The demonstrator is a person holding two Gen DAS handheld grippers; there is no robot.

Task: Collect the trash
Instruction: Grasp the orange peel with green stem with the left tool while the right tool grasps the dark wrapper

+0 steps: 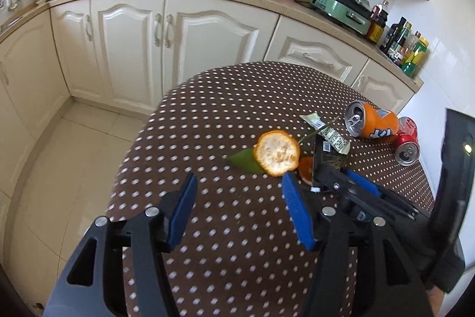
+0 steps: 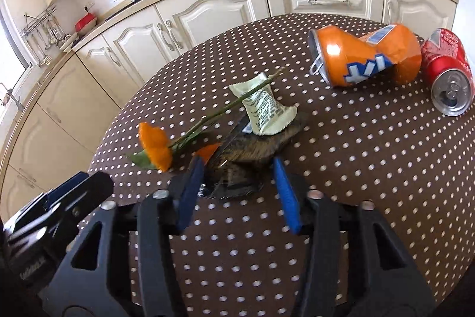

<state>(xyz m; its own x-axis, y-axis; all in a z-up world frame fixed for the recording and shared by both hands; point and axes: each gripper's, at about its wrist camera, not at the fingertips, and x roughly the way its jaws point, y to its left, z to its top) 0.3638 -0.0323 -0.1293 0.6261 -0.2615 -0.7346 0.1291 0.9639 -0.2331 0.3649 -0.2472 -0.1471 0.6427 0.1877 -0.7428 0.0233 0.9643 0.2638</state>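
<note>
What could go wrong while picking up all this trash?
The pale wrapper lies on the dark wrapper between the right gripper's fingers; lifting the dark one might spill it. The red can lies on its side near the table edge; a bump could roll it off.

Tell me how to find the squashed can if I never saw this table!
Look at the brown table with white dots, then at its far right side, where two cans lie on their sides. The squashed can is the orange one with blue and white letters, dented in at the middle. The red can right next to it is much less squashed.
</note>
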